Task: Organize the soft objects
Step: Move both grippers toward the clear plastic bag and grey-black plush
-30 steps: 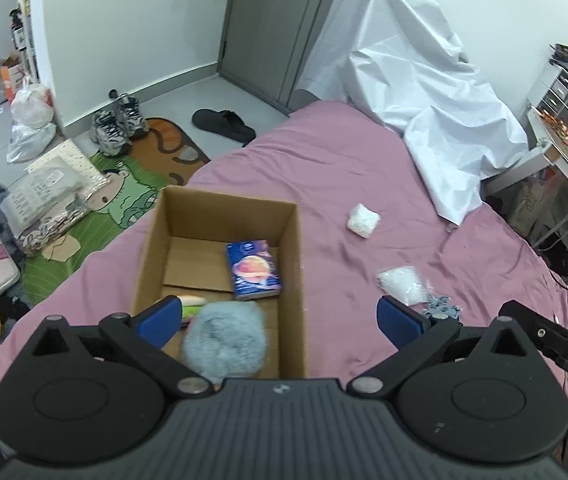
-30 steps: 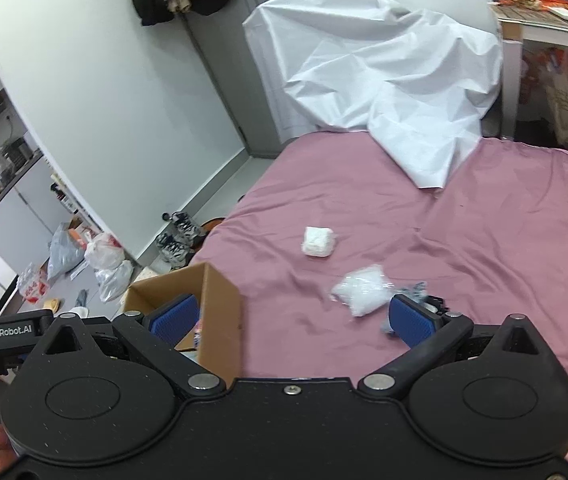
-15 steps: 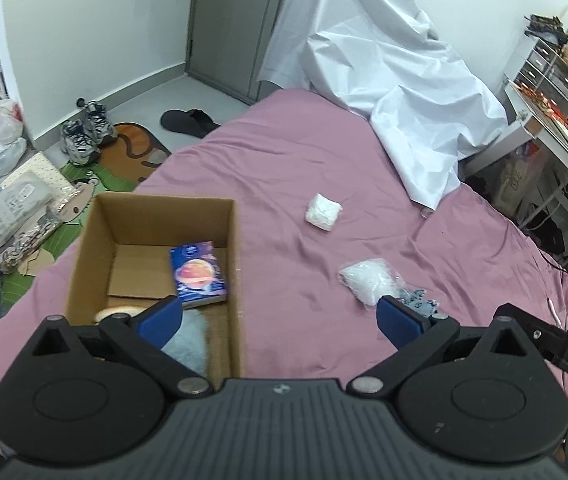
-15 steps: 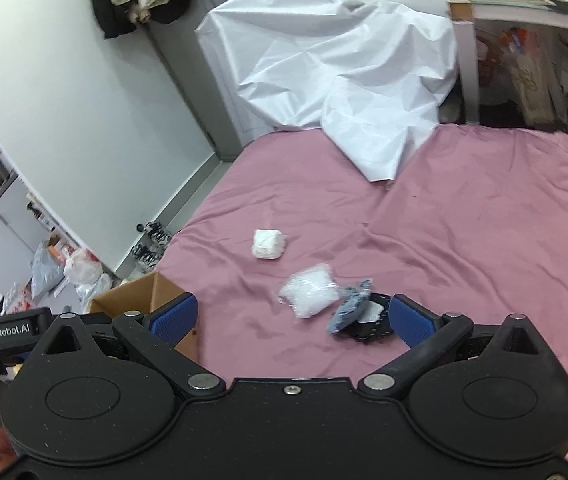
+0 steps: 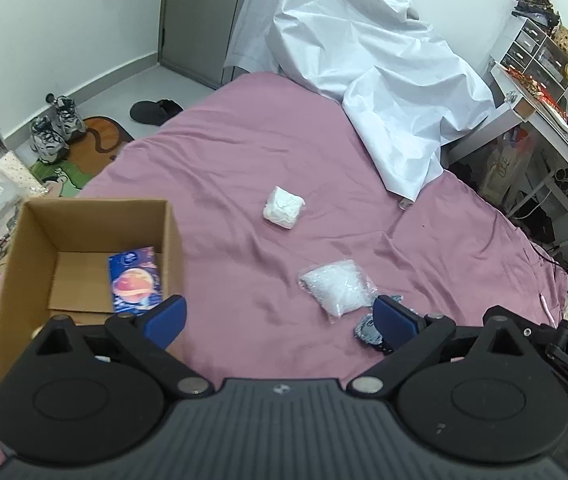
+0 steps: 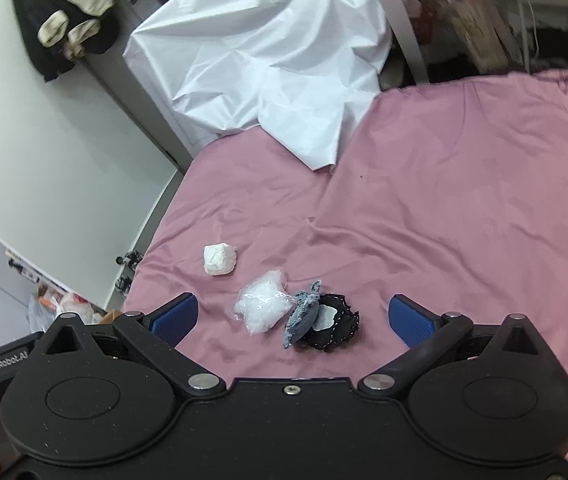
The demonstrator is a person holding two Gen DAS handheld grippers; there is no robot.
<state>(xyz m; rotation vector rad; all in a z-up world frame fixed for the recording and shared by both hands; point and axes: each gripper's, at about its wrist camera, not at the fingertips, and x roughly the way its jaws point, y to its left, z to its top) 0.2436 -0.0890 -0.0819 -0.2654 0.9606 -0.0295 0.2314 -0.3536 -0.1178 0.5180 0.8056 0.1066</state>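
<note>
On the pink bed sheet [image 5: 244, 152] lie a small white wad [image 5: 283, 207], a clear bag of white stuff [image 5: 338, 287] and a black-and-grey fabric piece [image 6: 318, 322]. The wad [image 6: 219, 259] and the bag [image 6: 262, 304] also show in the right wrist view. A cardboard box [image 5: 16, 248] at the left holds a blue printed packet [image 5: 135, 280]. My left gripper [image 5: 280, 318] is open and empty, hovering between box and bag. My right gripper [image 6: 290, 318] is open and empty, with the fabric piece between its fingers' line of sight.
A crumpled white sheet [image 5: 376, 68] covers the bed's far end and shows in the right wrist view [image 6: 260, 60]. Sneakers [image 5: 54, 126], a slipper and bags lie on the floor at the left. A cluttered desk [image 5: 544, 96] stands at the right.
Both grippers have swung right, away from the box toward the items on the bed. The grey fluffy object in the box has slipped out of the left view.
</note>
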